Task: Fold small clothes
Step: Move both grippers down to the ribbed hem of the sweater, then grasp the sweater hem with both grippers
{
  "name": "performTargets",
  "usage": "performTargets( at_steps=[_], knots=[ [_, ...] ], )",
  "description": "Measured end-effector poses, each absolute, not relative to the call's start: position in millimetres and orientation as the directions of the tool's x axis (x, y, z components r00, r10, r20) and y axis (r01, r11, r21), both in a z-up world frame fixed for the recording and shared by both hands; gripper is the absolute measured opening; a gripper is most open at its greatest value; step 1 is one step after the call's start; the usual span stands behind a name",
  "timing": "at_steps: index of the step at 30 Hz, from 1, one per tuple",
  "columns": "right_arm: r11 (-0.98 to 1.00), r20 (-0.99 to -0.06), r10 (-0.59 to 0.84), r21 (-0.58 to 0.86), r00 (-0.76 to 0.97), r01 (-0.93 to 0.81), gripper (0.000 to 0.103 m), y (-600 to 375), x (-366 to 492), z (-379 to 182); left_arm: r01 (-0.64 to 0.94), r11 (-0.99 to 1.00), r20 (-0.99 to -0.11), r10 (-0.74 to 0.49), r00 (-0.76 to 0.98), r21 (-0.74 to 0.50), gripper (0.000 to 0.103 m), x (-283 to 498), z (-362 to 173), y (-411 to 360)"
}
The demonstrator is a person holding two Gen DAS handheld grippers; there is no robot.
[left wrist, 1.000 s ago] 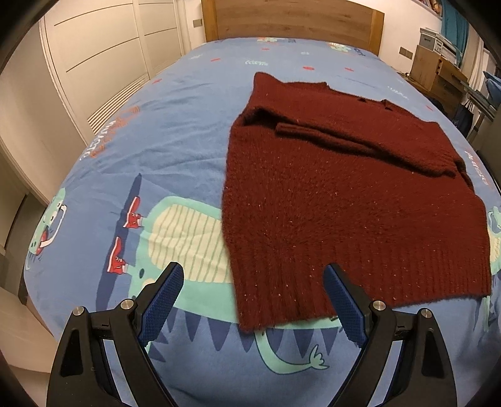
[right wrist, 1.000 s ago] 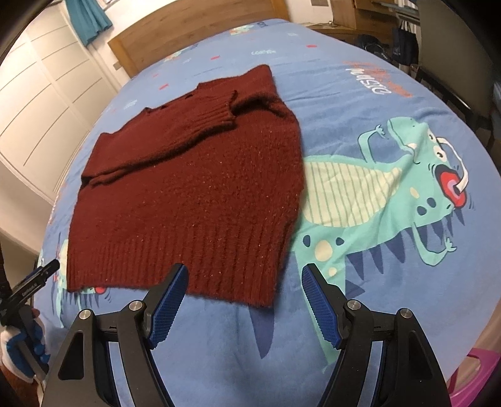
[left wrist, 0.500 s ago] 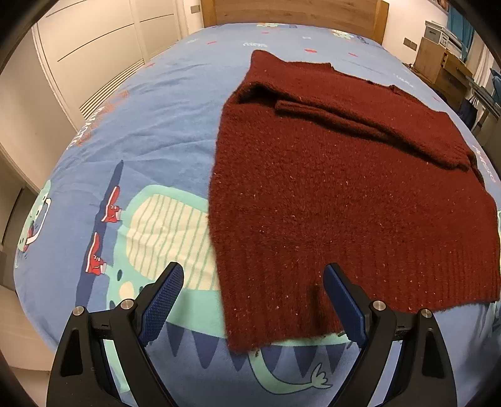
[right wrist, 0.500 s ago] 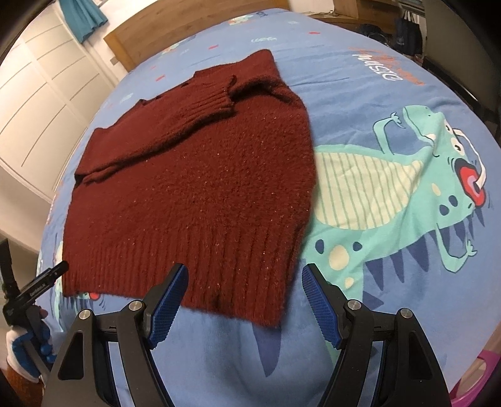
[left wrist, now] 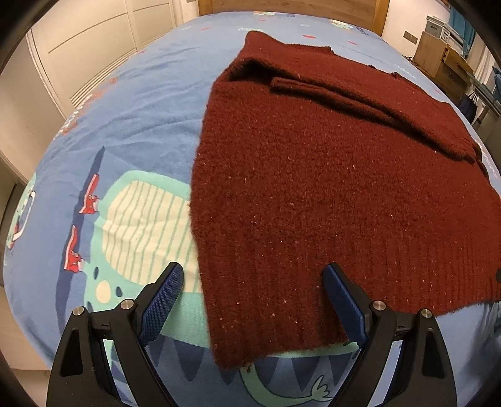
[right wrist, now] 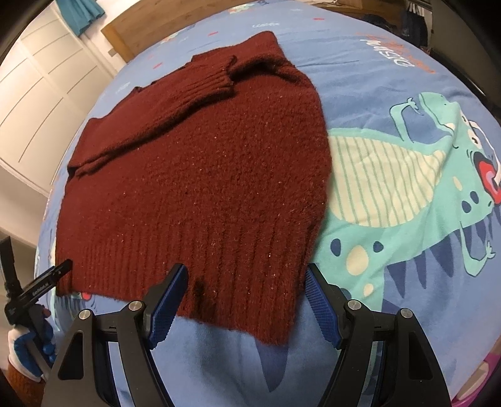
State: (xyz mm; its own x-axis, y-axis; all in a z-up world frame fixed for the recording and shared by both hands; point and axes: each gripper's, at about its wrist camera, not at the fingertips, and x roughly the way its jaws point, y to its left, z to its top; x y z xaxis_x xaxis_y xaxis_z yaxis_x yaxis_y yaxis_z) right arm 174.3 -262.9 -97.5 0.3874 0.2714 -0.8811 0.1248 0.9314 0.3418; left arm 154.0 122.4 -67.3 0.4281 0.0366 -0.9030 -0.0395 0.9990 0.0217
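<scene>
A dark red knitted sweater (left wrist: 328,175) lies flat on the bed with both sleeves folded across its chest; in the right wrist view the sweater (right wrist: 194,181) shows its ribbed hem nearest me. My left gripper (left wrist: 253,278) hangs open over the hem's left corner, nothing between its blue pads. Over the hem's right corner my right gripper (right wrist: 245,275) also stands open and holds nothing. The left gripper's black body and a gloved hand (right wrist: 28,338) show at the left edge of the right wrist view.
The bed carries a blue sheet (left wrist: 131,119) printed with a teal dinosaur (right wrist: 407,194). A wooden headboard (right wrist: 150,28) stands at the far end. White wardrobe doors (left wrist: 94,40) run along the left, and a wooden cabinet (left wrist: 444,59) stands at the far right.
Both grippers have come down and forward toward the sweater's hem, so the sweater fills more of each view. Their jaws have stayed equally wide and the sweater has not moved.
</scene>
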Motion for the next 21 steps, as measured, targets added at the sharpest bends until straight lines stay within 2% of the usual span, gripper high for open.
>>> performTargets(
  at_steps=[5, 14, 21],
  knots=[
    [0.925, -0.877, 0.291, 0.36, 0.383, 0.12, 0.077, -264, 180, -103, -0.045, 0.998, -0.907, -0.017, 0.42, -0.04, 0.088, 159, -71, 128],
    [0.901, -0.853, 0.339, 0.415, 0.396, 0.123, 0.077, -273, 181, -109, -0.068, 0.972, -0.886, -0.177, 0.429, -0.226, 0.087, 166, -68, 151],
    [0.891, -0.841, 0.366, 0.441, 0.399, 0.111, 0.077, -275, 182, -110, -0.057, 0.902, -0.827, -0.367, 0.425, -0.429, 0.087, 173, -63, 164]
  ],
)
